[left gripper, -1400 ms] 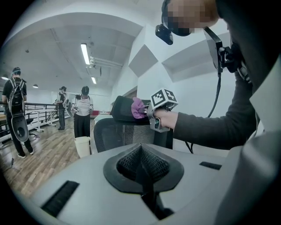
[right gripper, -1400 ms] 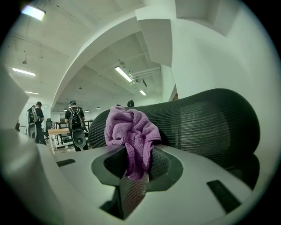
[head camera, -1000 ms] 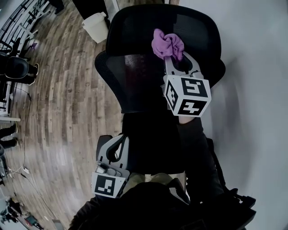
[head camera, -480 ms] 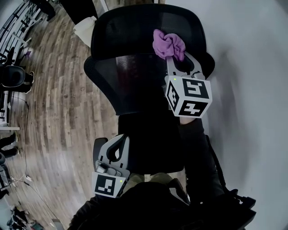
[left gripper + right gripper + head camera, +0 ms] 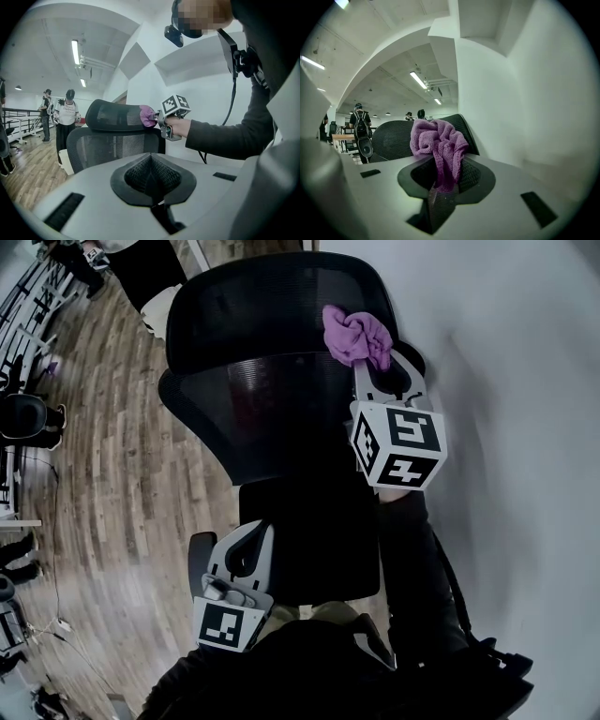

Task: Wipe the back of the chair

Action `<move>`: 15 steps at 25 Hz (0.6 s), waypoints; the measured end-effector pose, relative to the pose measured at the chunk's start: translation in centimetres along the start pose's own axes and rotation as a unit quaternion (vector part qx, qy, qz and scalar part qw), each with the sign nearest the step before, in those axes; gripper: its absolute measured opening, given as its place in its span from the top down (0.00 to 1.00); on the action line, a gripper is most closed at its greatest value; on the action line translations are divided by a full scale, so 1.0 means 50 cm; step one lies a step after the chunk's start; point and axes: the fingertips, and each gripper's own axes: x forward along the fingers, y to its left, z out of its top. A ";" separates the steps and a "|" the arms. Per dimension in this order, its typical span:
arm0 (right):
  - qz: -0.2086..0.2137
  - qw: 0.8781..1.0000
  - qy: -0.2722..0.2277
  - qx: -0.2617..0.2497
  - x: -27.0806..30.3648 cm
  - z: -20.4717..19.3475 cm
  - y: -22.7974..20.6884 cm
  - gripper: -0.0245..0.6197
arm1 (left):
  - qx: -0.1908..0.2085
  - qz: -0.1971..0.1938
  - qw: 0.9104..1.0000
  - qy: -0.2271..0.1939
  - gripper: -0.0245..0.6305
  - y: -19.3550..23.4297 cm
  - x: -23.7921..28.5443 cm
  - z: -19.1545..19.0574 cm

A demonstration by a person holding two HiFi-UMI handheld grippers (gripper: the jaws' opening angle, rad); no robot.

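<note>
Purple cloth (image 5: 354, 332) (R gripper (image 5: 362, 362)) on chair (image 5: 272, 404)

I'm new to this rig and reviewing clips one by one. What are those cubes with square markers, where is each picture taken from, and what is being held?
There is no robot: a person holds a gripper in each hand, and the marker cubes are part of the grippers. One picture looks down from the person's head. The other two ride on the grippers, looking along their jaws. The right gripper has its jaws shut on a purple cloth, at the headrest of a black mesh chair. The left gripper is shut on nothing, low down.
</note>
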 end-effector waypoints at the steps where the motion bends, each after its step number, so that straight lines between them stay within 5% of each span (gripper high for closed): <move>1: -0.002 1.000 -0.001 0.000 -0.007 0.005 -0.006 0.82 | 0.001 -0.002 1.000 -0.001 0.96 -0.007 0.000 0.004; 15: -0.020 1.000 -0.011 0.000 -0.049 0.025 -0.038 0.82 | 0.003 -0.018 1.000 0.001 0.96 -0.028 -0.003 0.008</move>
